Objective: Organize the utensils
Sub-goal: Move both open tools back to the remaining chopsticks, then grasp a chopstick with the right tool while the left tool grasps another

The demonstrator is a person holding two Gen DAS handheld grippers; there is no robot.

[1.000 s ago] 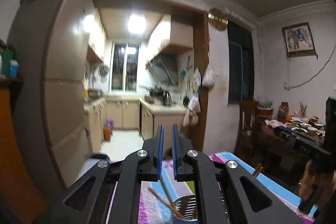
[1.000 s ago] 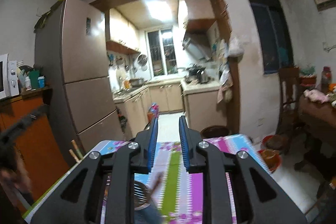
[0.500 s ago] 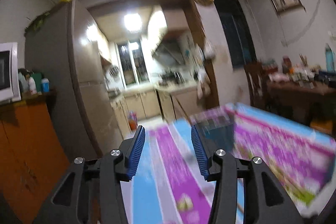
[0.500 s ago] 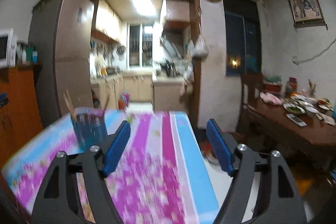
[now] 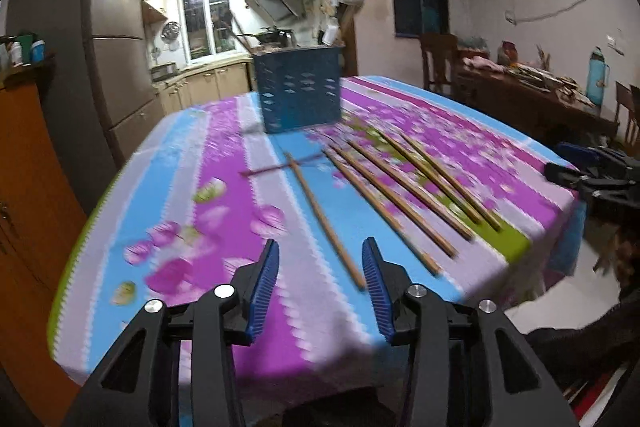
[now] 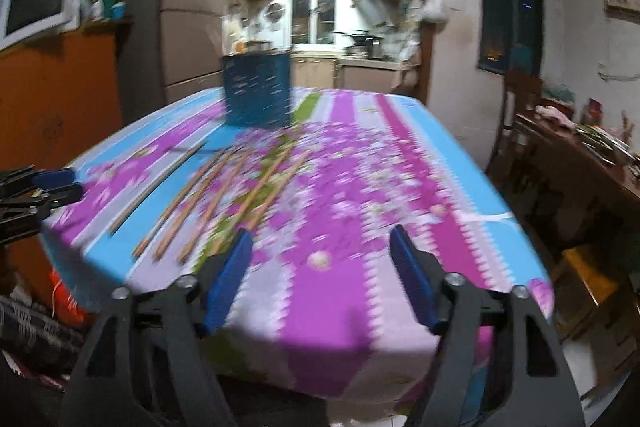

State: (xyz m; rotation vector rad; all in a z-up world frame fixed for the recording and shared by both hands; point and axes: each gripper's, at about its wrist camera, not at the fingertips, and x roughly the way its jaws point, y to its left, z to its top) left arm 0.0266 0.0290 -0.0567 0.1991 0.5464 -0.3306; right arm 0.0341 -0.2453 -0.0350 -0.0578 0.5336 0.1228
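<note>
Several wooden chopsticks [image 5: 404, 183] lie side by side on the striped floral tablecloth [image 5: 224, 219]; they also show in the right wrist view [image 6: 224, 191]. A blue perforated utensil holder [image 5: 298, 89] stands upright at the table's far side, also seen in the right wrist view [image 6: 258, 89]. My left gripper [image 5: 320, 259] is open and empty above the near table edge, just short of the nearest chopstick [image 5: 324, 223]. My right gripper [image 6: 320, 251] is wide open and empty, right of the chopsticks.
A fridge [image 5: 116, 55] and an orange cabinet [image 5: 24, 155] stand left of the table. A wooden side table with dishes [image 5: 532, 87] and chairs is to the right. The kitchen lies behind. The other gripper shows at each view's edge [image 6: 36, 187].
Both grippers have opened and tilted down from facing the room to facing the table. The chopsticks and the holder have come into view.
</note>
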